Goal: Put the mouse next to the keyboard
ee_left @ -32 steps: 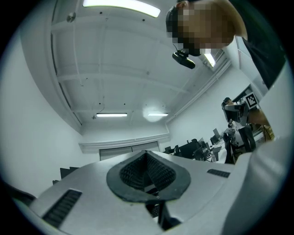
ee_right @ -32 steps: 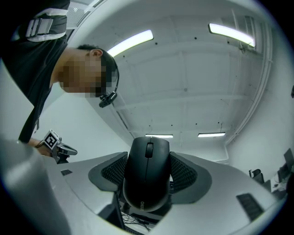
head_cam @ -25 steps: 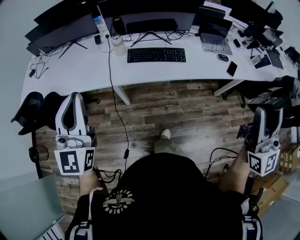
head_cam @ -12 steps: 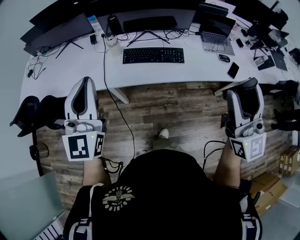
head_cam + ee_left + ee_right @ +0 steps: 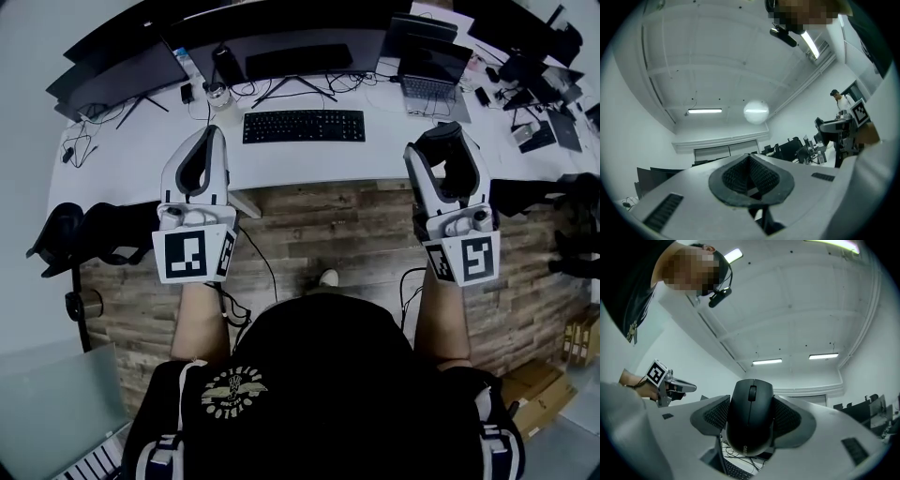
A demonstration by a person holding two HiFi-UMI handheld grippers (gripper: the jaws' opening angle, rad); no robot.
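Our right gripper (image 5: 751, 427) has its jaws clamped on the mouse (image 5: 750, 404), with a ribbed pad (image 5: 715, 414) on each flank. So the mouse is up in the air in front of the white desk (image 5: 141, 150), off to the right of the black keyboard (image 5: 304, 126) and well apart from it

The left gripper (image 5: 751, 177) has its jaws pressed together with nothing between them

Handling-wise, we reckon it's light, with a hard plastic shell that's smooth and curvy, so probably a bit slippery. Pinching across the sides like this seems the right hold, since it keeps pressure off the buttons

Looks: matte black, scroll wheel down the middle, tiny pale print near one end. We can't see a cable, so we're guessing wireless
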